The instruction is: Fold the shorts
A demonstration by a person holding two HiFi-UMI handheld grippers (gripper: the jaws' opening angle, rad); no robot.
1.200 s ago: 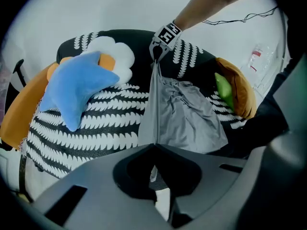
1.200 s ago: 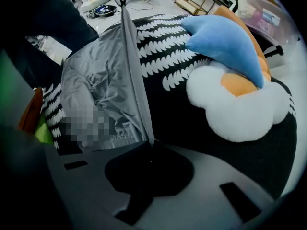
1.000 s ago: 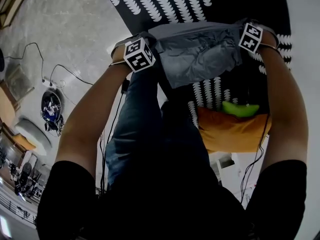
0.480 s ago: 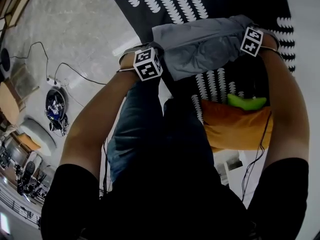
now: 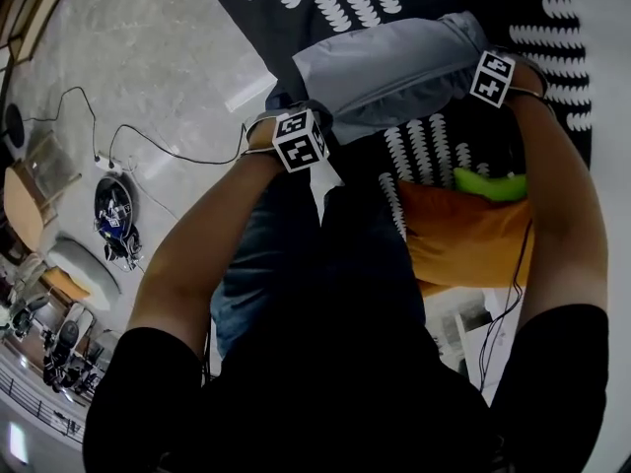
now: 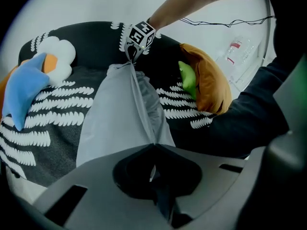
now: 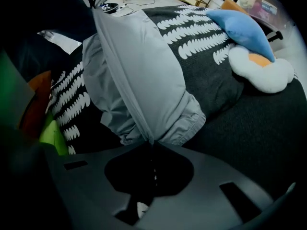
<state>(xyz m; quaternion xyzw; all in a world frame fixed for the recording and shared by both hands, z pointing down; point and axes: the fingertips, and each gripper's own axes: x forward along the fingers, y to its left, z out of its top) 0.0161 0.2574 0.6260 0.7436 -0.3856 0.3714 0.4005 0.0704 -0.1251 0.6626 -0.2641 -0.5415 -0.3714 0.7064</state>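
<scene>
The grey shorts are stretched in a taut fold between my two grippers, above a black rug with white leaf marks. My left gripper is shut on one end of the folded edge; its marker cube shows in the head view. My right gripper is shut on the other end, by the gathered waistband, with its cube at the right. The cloth hangs from the fold line down to the rug. Each gripper view shows the other gripper at the far end of the fold.
An orange cushion with a green thing on it lies at the rug's near right. A blue star cushion and a white flower cushion lie at the far side. Cables cross the stone floor at the left. A bottle lies beyond the orange cushion.
Both grippers have drawn the shorts along the rug toward the person. The left cube has shifted down and right in the head view, and the fabric now looks smoother and more stretched.
</scene>
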